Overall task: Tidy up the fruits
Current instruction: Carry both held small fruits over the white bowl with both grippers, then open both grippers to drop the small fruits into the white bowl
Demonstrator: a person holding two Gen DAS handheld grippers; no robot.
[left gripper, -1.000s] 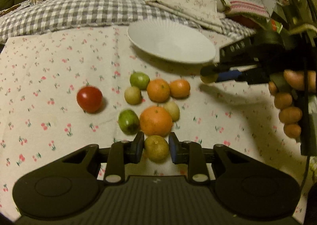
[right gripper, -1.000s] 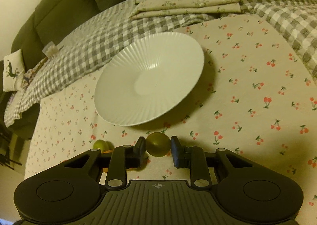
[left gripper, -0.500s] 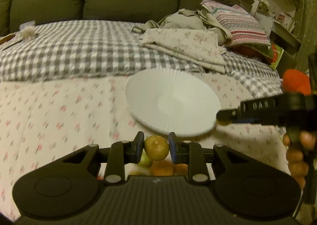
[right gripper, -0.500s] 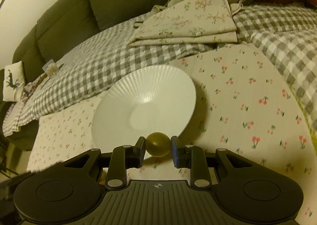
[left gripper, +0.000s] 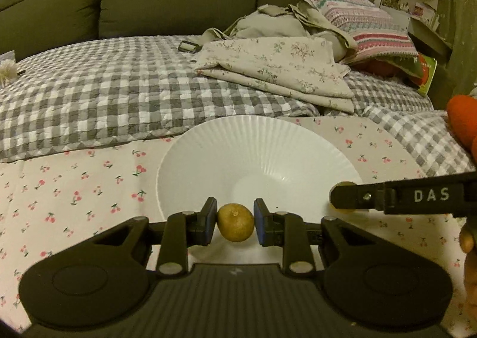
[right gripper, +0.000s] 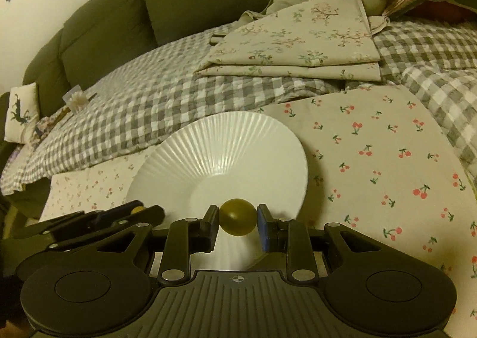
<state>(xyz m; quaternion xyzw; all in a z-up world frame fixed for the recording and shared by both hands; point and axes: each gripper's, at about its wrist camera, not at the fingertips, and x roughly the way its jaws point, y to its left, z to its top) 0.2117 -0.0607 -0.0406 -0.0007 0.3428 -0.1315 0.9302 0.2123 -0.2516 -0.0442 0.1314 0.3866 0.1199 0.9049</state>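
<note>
Two fruits held over a ribbed white plate

The left hand-held gripper pinches a yellow-brown citrus fruit; the right hand-held gripper pinches an olive-green round fruit above the cherry-print cloth.

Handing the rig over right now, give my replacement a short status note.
Left gripper: shut on a yellowish-brown fruit, held above the near rim of the white ribbed plate.
Right gripper: shut on an olive-green fruit, also over the plate's near edge.
Done: both fruits picked up and brought to the plate, which holds nothing yet.
Left: release both onto the plate. No other fruit is in view now.
</note>
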